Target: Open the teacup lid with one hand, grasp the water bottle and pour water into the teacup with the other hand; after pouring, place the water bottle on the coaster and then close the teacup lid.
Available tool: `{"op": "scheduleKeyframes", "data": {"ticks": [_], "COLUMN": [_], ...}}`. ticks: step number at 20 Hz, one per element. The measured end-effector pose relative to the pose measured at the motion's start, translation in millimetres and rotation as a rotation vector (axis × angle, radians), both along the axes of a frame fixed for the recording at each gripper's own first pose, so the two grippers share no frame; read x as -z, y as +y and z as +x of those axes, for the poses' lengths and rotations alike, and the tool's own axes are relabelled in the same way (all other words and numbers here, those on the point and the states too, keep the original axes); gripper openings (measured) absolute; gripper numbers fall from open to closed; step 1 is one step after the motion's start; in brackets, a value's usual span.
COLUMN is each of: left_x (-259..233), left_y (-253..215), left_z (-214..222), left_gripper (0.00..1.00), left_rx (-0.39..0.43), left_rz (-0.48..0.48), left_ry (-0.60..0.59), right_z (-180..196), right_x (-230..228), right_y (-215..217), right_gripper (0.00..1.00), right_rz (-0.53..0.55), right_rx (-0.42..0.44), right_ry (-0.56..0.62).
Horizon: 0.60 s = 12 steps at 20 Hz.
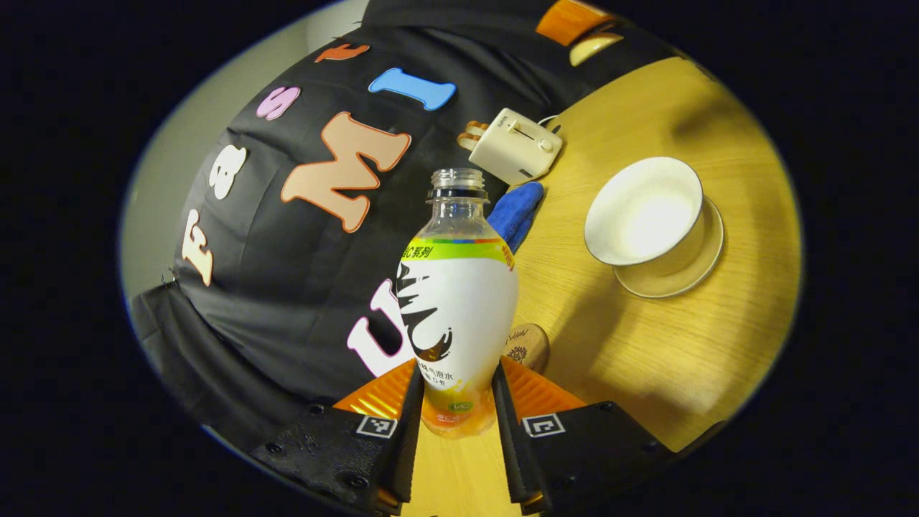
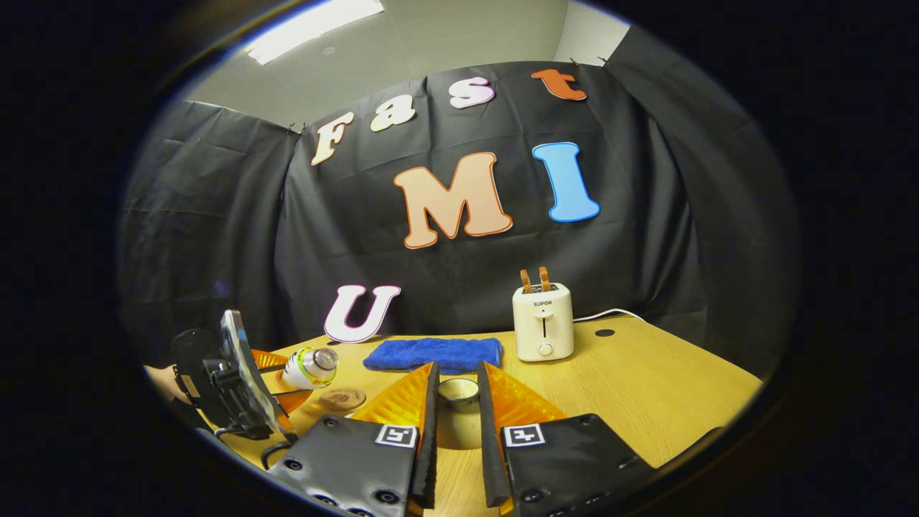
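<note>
In the left gripper view, the left gripper (image 1: 457, 402) is closed on the water bottle (image 1: 459, 301), both fingers pressing the lower body of the bottle from either side. The bottle has no cap, and its open neck tilts toward the booth wall. To its right on the wooden worktop (image 1: 646, 345) stands the teacup (image 1: 646, 215), uncovered, on its saucer (image 1: 682, 266). The round coaster (image 1: 528, 346) lies just beside the bottle's base. A blue cloth (image 1: 518, 212) and a cream toaster (image 1: 511, 146) sit near the wall.

In the right gripper view, the right gripper (image 2: 457, 402) holds the teacup lid (image 2: 458, 413) between its fingers, which sit narrowly apart and against the lid's sides. Farther off at the left, the left gripper (image 2: 283, 380) holds the bottle (image 2: 310, 368) tipped over on its side, with the coaster (image 2: 342, 397) lying on the worktop (image 2: 646, 402) just beside it. The cloth (image 2: 434, 353) and toaster (image 2: 543, 321) stand behind
</note>
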<state>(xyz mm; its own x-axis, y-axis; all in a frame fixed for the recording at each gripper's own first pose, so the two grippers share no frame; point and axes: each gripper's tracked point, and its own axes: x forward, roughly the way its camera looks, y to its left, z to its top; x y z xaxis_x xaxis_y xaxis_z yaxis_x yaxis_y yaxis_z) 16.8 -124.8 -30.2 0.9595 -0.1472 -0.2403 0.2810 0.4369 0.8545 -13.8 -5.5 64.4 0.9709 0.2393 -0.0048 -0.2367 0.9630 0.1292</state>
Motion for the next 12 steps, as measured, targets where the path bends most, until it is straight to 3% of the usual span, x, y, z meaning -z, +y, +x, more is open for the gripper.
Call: {"op": "scheduleKeyframes", "data": {"ticks": [12], "left_x": [-13.2], "left_y": [6.7], "left_z": [5.8], "left_gripper": [0.48], "left_rx": [0.067], "left_rz": [0.336], "left_ry": [-0.093], "right_z": [0.9], "right_x": [-1.2], "right_y": [-5.4], "right_gripper": [0.29], "right_rz": [-0.007], "right_rx": [0.013], "right_ry": [-0.005]}}
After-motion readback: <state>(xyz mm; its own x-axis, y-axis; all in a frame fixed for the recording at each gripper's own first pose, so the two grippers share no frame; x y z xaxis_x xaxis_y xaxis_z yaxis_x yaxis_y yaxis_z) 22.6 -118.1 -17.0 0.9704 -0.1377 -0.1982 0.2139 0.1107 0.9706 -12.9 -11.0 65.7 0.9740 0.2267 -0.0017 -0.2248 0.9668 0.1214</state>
